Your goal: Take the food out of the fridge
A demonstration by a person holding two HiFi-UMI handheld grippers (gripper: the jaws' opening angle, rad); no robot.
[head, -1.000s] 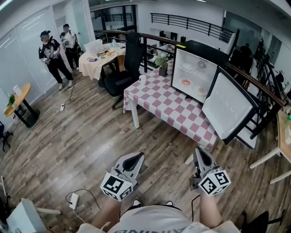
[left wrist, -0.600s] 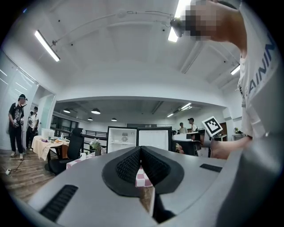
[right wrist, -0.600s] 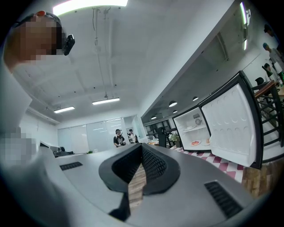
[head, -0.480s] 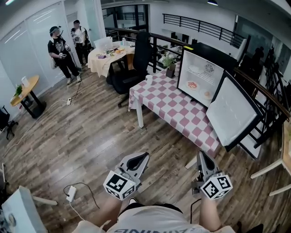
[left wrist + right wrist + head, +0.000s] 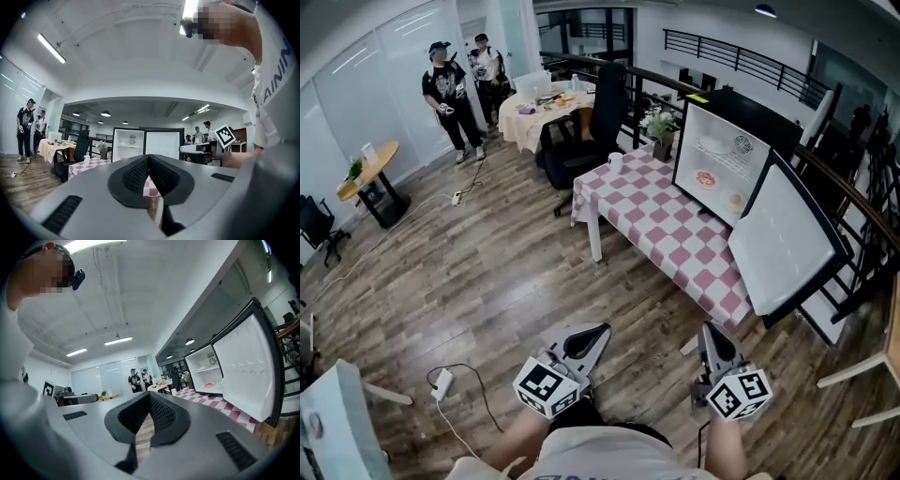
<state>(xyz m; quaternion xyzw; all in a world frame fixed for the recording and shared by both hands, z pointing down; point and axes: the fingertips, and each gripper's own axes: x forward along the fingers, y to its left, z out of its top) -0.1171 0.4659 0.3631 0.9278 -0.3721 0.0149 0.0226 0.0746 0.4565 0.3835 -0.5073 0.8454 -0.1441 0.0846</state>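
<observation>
A small black fridge (image 5: 733, 105) stands on a table with a red-and-white checked cloth (image 5: 659, 223), its white door (image 5: 783, 246) swung open to the right. Inside are a plate of pizza (image 5: 706, 178) on the middle shelf, a white plate (image 5: 713, 145) above it and a small food item (image 5: 736, 199) below. My left gripper (image 5: 602, 332) and right gripper (image 5: 709, 330) hang low over the wooden floor, well short of the table, both shut and empty. In the right gripper view the fridge door (image 5: 243, 366) and the pizza plate (image 5: 209, 385) show to the right.
A black office chair (image 5: 595, 131) and a cloth-covered round table (image 5: 546, 101) stand beyond the checked table; two people (image 5: 450, 89) stand further left. A potted plant (image 5: 660, 127) and a white cup (image 5: 616, 163) sit beside the fridge. A power strip with cable (image 5: 442, 382) lies on the floor at left.
The room has slid left-to-right and slightly down in the head view as I move. Both grippers have sunk a little in the frame and stay shut.
</observation>
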